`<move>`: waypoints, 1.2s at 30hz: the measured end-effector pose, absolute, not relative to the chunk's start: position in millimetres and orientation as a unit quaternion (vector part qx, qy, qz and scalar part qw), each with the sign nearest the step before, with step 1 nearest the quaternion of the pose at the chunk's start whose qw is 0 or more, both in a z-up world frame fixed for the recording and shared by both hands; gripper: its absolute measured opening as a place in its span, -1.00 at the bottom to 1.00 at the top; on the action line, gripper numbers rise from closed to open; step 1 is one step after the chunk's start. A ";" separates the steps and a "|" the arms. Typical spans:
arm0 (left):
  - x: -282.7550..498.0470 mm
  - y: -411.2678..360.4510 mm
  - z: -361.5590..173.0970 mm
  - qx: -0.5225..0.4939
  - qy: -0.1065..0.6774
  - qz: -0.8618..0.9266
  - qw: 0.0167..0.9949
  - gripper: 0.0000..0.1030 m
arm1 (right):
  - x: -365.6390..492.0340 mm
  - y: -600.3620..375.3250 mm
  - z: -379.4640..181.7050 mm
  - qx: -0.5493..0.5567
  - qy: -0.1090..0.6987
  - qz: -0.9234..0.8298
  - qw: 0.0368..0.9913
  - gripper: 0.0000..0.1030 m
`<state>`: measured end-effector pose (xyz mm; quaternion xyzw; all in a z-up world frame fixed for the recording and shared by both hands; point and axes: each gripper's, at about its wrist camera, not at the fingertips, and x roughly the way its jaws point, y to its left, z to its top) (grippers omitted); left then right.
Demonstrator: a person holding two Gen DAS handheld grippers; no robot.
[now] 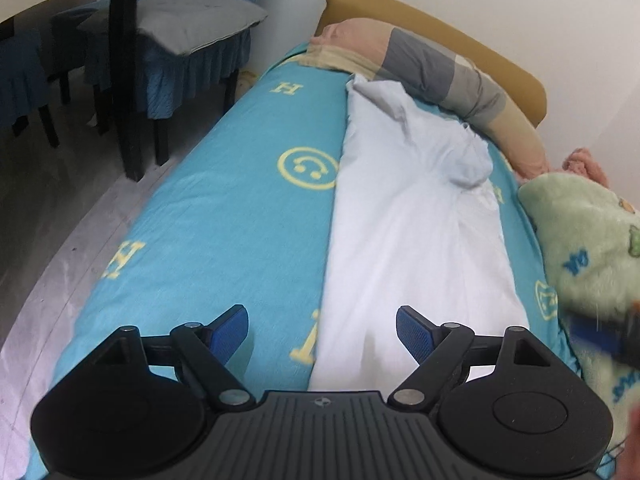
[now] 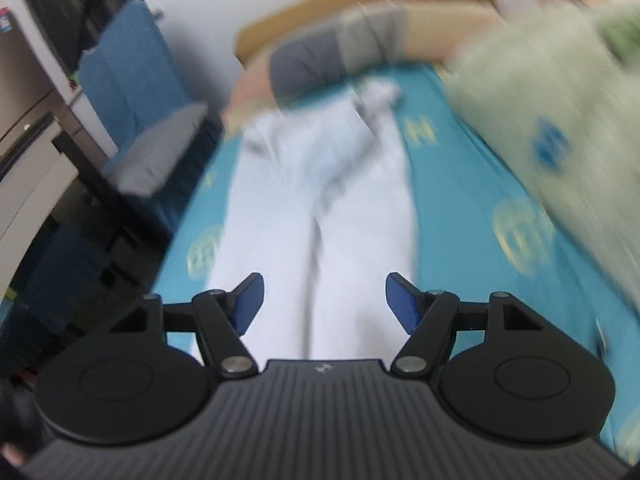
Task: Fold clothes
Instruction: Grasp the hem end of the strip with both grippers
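A white garment lies stretched lengthwise on a bed with a turquoise sheet printed with yellow letters and smiley faces. It is folded into a long strip, bunched at the far end. My left gripper is open and empty, just above the garment's near left edge. In the blurred right wrist view the same white garment runs away from me, and my right gripper is open and empty over its near end. The right gripper also shows as a blur at the right edge of the left wrist view.
A patchwork pillow lies at the far end against a mustard headboard. A green fleece blanket is heaped on the bed's right side. Chairs with blue covers and a grey cushion stand on the floor at left.
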<state>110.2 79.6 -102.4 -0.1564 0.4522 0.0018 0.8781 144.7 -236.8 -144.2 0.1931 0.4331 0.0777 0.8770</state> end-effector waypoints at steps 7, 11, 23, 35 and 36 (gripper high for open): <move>86.7 88.3 -132.5 -0.232 0.543 -0.026 0.806 0.75 | 59.9 -277.2 -181.1 0.307 0.520 0.056 0.795 0.35; 75.4 88.3 -149.7 -0.252 0.579 -0.006 0.775 0.76 | 45.8 -279.8 -195.2 0.316 0.543 0.045 0.777 0.38; 32.6 69.2 -153.3 -0.277 0.608 -0.008 0.744 0.74 | 37.6 -257.8 -204.0 0.273 0.580 0.077 0.764 0.33; 2.5 65.9 -144.9 -0.281 0.614 0.001 0.738 -0.87 | 11.7 -200.7 -190.8 0.095 0.611 0.127 0.776 -0.72; 0.6 69.1 -143.0 -0.294 0.608 -0.002 0.737 -0.88 | 9.8 -199.3 -188.2 0.087 0.607 0.127 0.779 -0.79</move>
